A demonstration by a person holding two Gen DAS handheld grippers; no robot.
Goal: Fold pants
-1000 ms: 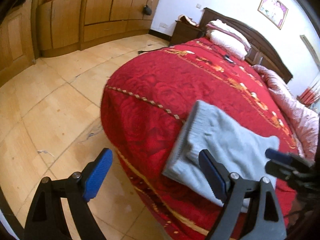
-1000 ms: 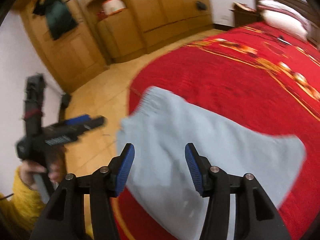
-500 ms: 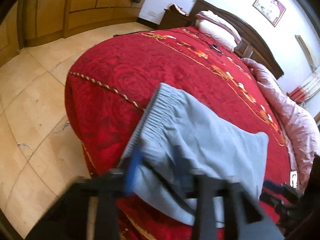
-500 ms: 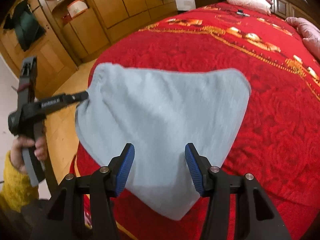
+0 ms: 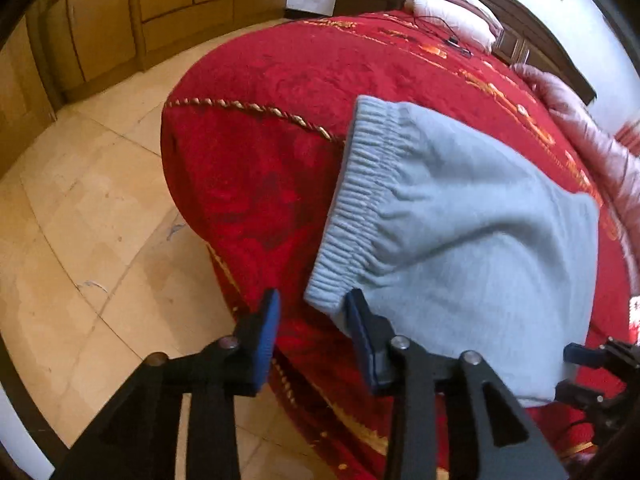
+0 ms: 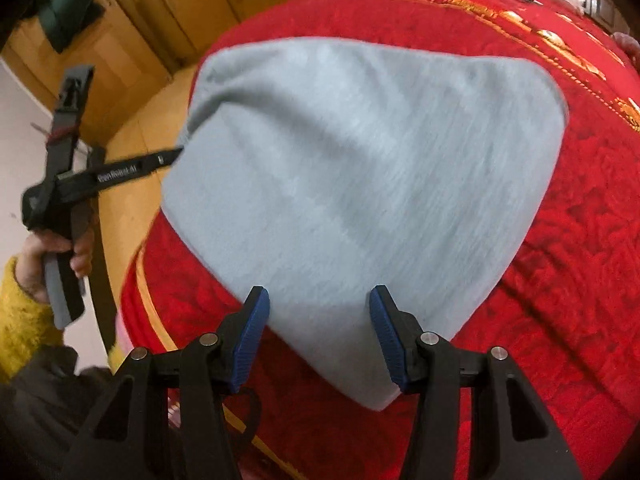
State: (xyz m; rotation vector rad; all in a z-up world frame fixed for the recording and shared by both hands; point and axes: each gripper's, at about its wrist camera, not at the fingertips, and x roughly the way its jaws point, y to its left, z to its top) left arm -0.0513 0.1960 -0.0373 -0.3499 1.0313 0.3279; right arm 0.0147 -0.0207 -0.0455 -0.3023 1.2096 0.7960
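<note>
Working at the foot corner of the bed (image 5: 280,92), we have the pants (image 5: 472,232) lying folded into a compact grey packet on the red bedspread (image 6: 580,220), close to the edge, and that placement suits us: both ends are within reach from where we stand. Our left gripper (image 5: 312,332) sits at the near corner of the ribbed waistband (image 5: 360,200), its blue pads spread apart with nothing between them; one pad is just beside the cloth, and the waistband corner hangs slightly over the rounded side of the mattress, which should make it easy to slip a pad underneath. Our right gripper (image 6: 320,328) comes in from the opposite end, tongs also apart and empty, straddling the pointed lower corner of the packet. We judge the two tools are set at opposite ends so that the cloth can be lifted or turned evenly without sagging in the middle. In the right wrist view the person's hand (image 6: 60,256), in a yellow sleeve (image 6: 16,312), grips the left tool's handle, and its tip meets the bunched waistband end. Neither gripper has taken hold yet. Since the fabric looks soft and thick, a shallow pinch might catch only the top layer, so we would bite deep.
</note>
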